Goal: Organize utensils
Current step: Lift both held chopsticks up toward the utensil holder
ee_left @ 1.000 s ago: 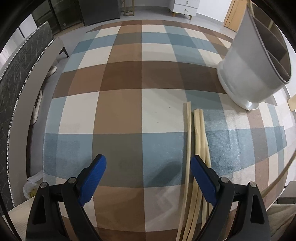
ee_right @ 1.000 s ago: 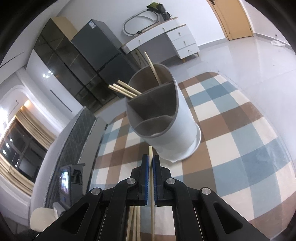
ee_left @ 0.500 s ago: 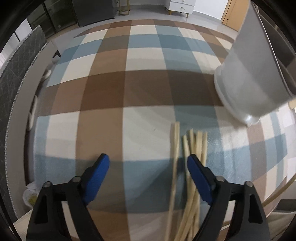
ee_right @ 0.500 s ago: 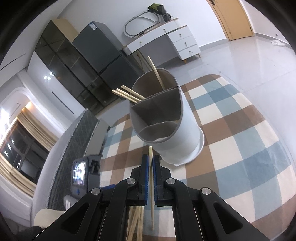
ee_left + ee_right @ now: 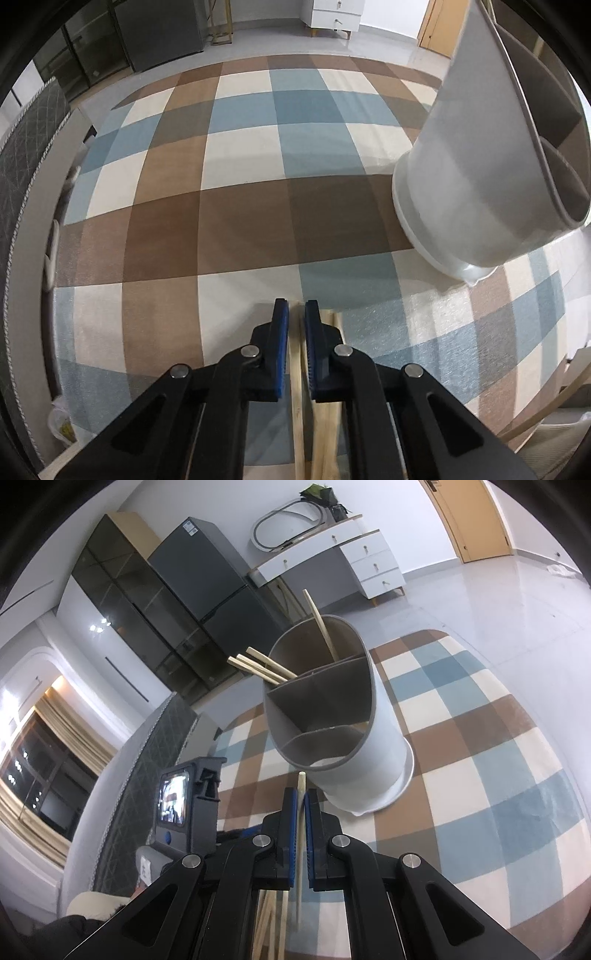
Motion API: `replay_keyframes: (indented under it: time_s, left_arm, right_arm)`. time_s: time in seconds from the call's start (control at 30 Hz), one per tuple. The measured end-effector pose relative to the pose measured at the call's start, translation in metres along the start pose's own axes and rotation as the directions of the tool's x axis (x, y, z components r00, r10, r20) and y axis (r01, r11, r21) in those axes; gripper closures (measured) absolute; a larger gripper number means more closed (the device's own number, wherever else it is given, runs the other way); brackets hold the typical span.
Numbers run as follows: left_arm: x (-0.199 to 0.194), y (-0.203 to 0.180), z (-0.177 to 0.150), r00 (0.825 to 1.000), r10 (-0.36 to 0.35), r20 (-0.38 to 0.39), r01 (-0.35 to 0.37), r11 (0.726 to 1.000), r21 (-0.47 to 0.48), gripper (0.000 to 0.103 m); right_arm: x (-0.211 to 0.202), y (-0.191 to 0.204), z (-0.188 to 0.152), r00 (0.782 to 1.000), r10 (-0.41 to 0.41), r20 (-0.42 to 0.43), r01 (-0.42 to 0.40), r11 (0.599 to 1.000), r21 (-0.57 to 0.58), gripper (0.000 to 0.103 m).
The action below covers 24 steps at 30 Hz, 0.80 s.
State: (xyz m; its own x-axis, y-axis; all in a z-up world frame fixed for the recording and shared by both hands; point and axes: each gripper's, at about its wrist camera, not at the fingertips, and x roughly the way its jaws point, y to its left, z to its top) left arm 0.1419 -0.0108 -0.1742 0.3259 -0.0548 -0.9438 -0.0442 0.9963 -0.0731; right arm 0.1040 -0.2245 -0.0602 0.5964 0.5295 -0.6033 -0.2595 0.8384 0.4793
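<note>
A grey utensil holder (image 5: 480, 162) with divided compartments stands on the checked tablecloth (image 5: 258, 192); it also shows in the right wrist view (image 5: 343, 738), with several chopsticks (image 5: 266, 670) in its far compartment. My left gripper (image 5: 296, 314) is shut on one wooden chopstick (image 5: 295, 354) from the loose pile (image 5: 327, 435) lying on the cloth. My right gripper (image 5: 301, 797) is shut on another chopstick (image 5: 301, 786), held in the air just in front of the holder's near compartment.
The left gripper's body (image 5: 184, 797) shows at lower left of the right wrist view. A padded chair back (image 5: 26, 155) stands left of the table. A fridge (image 5: 214, 590) and a white drawer unit (image 5: 347, 561) stand in the room behind.
My left gripper moved right over the pile and closed from wide open onto one chopstick. My right gripper rose slightly toward the holder with its chopstick.
</note>
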Motion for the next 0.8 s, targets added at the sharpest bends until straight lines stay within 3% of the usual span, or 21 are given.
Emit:
replay_keyframes:
  time_s: [0.27,0.43,0.57,0.8]
  left_arm:
    - [-0.034,0.002,-0.005,0.995,-0.042,0.093,0.046,0.998,-0.035,0.101]
    - [-0.085,0.007,-0.017,0.973,-0.085,0.216,0.099,0.993,-0.057,0.101]
    - [-0.123,0.000,-0.029,0.943,-0.102,0.316,0.118,0.992,-0.032,0.101]
    - [-0.151,-0.004,-0.042,0.921,-0.099,0.377,0.103,0.995,0.010,0.102]
  right_arm:
    - [-0.015,0.019,-0.003,0.998,-0.026,0.049,0.031,0.996,-0.089,0.100]
    - [-0.030,0.027,-0.010,0.996,-0.038,0.084,0.048,0.992,-0.120,0.100]
    - [-0.040,0.039,-0.017,0.993,-0.052,0.110,0.069,0.984,-0.164,0.100]
    - [-0.056,0.055,-0.030,0.987,-0.073,0.141,0.102,0.972,-0.211,0.100]
